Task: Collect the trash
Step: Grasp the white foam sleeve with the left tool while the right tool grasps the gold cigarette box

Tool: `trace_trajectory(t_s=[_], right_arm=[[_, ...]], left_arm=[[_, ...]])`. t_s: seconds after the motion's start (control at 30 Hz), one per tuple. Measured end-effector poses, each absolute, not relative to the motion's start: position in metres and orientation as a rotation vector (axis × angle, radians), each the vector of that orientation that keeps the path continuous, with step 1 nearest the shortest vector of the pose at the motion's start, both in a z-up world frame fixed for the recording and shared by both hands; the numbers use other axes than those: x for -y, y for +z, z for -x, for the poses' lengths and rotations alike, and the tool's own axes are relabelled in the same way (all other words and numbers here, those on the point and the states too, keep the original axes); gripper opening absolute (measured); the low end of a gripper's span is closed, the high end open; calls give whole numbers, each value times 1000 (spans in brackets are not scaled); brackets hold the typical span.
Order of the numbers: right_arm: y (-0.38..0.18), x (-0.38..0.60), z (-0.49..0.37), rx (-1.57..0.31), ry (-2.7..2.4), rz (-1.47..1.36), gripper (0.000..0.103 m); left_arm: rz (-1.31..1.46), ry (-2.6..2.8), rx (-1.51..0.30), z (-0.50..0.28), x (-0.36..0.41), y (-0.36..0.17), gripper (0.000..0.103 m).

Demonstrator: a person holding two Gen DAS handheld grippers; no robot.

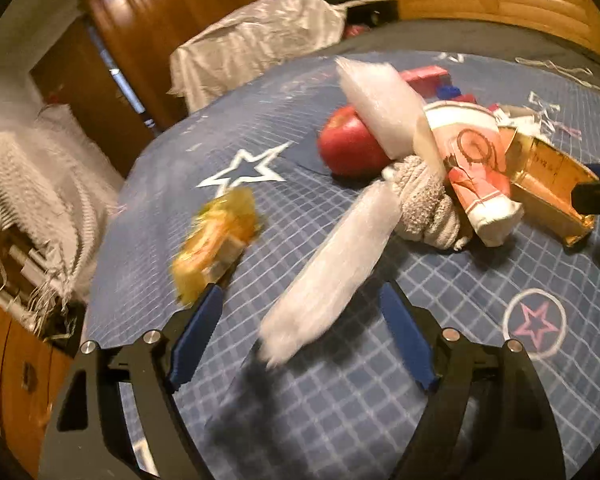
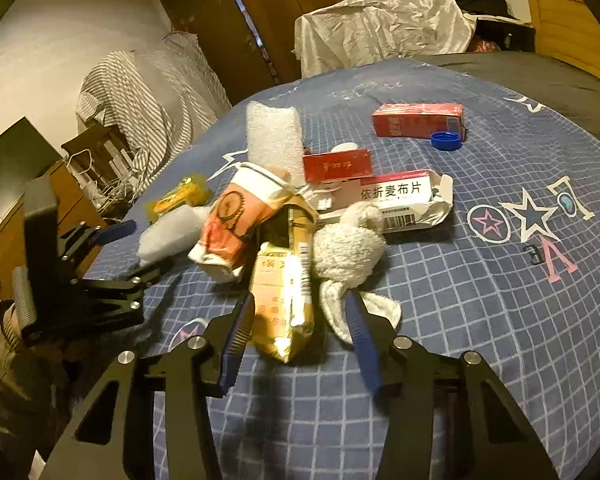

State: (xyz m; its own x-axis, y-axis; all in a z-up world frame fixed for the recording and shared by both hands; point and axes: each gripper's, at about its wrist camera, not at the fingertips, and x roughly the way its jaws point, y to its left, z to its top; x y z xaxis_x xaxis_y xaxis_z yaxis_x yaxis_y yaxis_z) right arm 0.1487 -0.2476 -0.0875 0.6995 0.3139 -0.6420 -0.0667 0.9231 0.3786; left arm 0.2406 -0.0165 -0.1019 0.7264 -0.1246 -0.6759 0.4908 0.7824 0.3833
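**Trash heaped on the star-print bed, both claws at its edge**

Here, in the left wrist view, a yellow snack wrapper lies farthest left on the blue checked bedspread, just beyond the left finger of the left claw. That claw is spread wide, and a blurred white bubble-wrap strip sits between its fingers with neither pad pressing on it. Further right come a red apple, a second bubble-wrap piece leaning over it, a grey knitted sock, a crumpled paper cup and, far right, a gold foil carton.

In the right wrist view, the right claw straddles the gold foil carton. Its left pad lies against the carton's side; the right pad rests over the sock's trailing end, so whether the carton is truly pinched I cannot tell. Right of the pile lie a white medicine box, two red boxes and a blue bottle cap.
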Motion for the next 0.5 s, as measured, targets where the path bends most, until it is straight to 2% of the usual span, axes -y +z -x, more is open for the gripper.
trace_trajectory(t_s=[0.1,0.17,0.2,0.23,0.3,0.5], right_arm=[[-91,248,-157,-761,221,-341,47],[-95,242,-165,-776,237,-319,40],[-97,240,-168,-780,241,-312,28],[-97,239,-166,-772,241,-312,20],[-94,240,-163,-760,240,-311,13],[-83,242,-139,-715,230,-285,12]], left_arm=[[-587,-382,-695,-254,24,-107,76],[-585,-400,-736,-263,29,-114,43],[-586,-405,-747,-264,30,-116,41],[-589,-409,-741,-263,31,-116,37],[-596,-407,-724,-258,31,-114,35],[-483,-390,-708,-233,11,-96,33]])
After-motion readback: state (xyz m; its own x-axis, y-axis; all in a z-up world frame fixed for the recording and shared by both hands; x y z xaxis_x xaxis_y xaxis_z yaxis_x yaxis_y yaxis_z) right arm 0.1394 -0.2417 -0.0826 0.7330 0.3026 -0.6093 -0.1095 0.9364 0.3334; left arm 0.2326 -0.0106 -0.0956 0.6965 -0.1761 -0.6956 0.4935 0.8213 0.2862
